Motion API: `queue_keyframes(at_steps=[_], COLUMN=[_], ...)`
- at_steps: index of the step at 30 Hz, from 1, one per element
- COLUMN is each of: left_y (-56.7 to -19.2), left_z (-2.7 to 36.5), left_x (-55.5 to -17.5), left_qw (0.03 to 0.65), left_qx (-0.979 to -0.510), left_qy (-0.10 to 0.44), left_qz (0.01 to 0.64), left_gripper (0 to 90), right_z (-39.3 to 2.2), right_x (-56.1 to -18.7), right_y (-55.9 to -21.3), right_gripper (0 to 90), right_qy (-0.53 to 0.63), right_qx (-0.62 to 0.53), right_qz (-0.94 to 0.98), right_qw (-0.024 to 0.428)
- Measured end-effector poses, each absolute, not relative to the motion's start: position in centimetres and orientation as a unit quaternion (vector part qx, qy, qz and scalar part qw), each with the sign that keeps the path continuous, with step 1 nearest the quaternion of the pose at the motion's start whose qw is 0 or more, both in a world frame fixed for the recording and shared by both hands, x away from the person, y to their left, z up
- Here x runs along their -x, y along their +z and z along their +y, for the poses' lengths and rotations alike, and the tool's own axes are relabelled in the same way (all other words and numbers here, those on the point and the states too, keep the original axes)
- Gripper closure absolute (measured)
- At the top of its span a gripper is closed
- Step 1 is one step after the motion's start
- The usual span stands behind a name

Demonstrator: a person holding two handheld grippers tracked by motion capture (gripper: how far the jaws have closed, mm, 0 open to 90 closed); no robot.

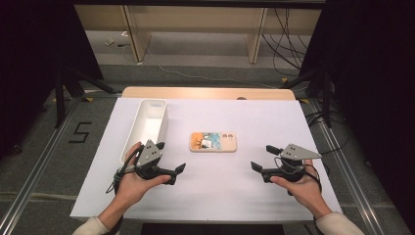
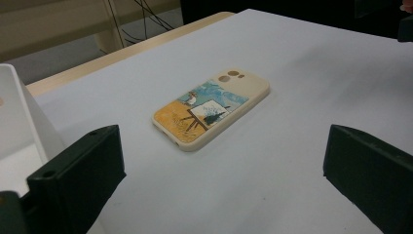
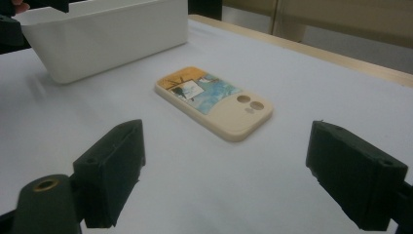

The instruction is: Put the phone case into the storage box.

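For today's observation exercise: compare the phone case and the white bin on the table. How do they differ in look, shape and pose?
The phone case is flat and low, lying face down; the white bin is a tall-walled open box. The phone case is cream with a colourful painted picture; the white bin is plain white. In the high view the phone case lies crosswise, the white bin lengthwise, away from the person. Both rest on the white table, untouched.

White table (image 1: 274, 196): phone case (image 1: 213, 142), bin (image 1: 147, 127).

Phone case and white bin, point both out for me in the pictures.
phone case (image 1: 213, 142), high view, on the middle of its printed back.
white bin (image 1: 128, 142), high view, on its left wall's rim.
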State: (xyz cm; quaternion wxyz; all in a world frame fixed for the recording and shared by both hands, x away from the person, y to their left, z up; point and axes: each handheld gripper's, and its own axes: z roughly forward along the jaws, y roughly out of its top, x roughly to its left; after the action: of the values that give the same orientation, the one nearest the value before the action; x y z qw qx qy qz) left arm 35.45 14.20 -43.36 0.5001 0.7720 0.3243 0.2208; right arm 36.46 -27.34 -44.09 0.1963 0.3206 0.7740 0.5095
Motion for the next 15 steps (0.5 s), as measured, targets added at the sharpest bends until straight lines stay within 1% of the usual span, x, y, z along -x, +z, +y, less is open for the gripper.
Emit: queue_keyframes(at_steps=[2,6,8,9,10,11,13,15], left_y=[-43.3,-43.1,-42.9,-42.8,-42.7,-42.6,-42.4,-42.4], left_z=[14.1,13.7,13.3,13.0,12.7,12.5,12.0,11.5], left_x=[-35.5,-35.8,-36.1,-36.3,-36.5,-36.7,-37.2,-37.8], left_qw=[0.502,0.503,0.510,0.511,0.511,0.510,0.505,0.505], left_qx=[-0.771,-0.768,-0.764,-0.763,-0.762,-0.763,-0.764,-0.762], left_qy=[0.221,0.225,0.219,0.218,0.219,0.219,0.223,0.221], left_qz=[0.325,0.327,0.329,0.331,0.331,0.331,0.334,0.339], left_gripper=[2.1,6.6,17.2,17.2,21.6,21.6,26.0,28.0], right_z=[-27.3,-27.3,-27.2,-27.2,-27.2,-27.2,-27.2,-27.2], right_x=[-36.5,-36.5,-36.5,-36.5,-36.5,-36.5,-36.5,-36.5], right_y=[-44.1,-44.1,-44.1,-44.1,-44.1,-44.1,-44.1,-44.0], right_gripper=[15.3,15.3,15.3,15.3,15.4,15.4,15.4,15.4], right_qy=[0.510,0.507,0.507,0.507,0.506,0.506,0.506,0.508], right_qx=[-0.321,-0.321,-0.321,-0.321,-0.323,-0.323,-0.323,-0.323], right_qz=[0.774,0.775,0.775,0.776,0.776,0.776,0.775,0.773], right_qw=[0.197,0.198,0.197,0.197,0.197,0.197,0.198,0.199])
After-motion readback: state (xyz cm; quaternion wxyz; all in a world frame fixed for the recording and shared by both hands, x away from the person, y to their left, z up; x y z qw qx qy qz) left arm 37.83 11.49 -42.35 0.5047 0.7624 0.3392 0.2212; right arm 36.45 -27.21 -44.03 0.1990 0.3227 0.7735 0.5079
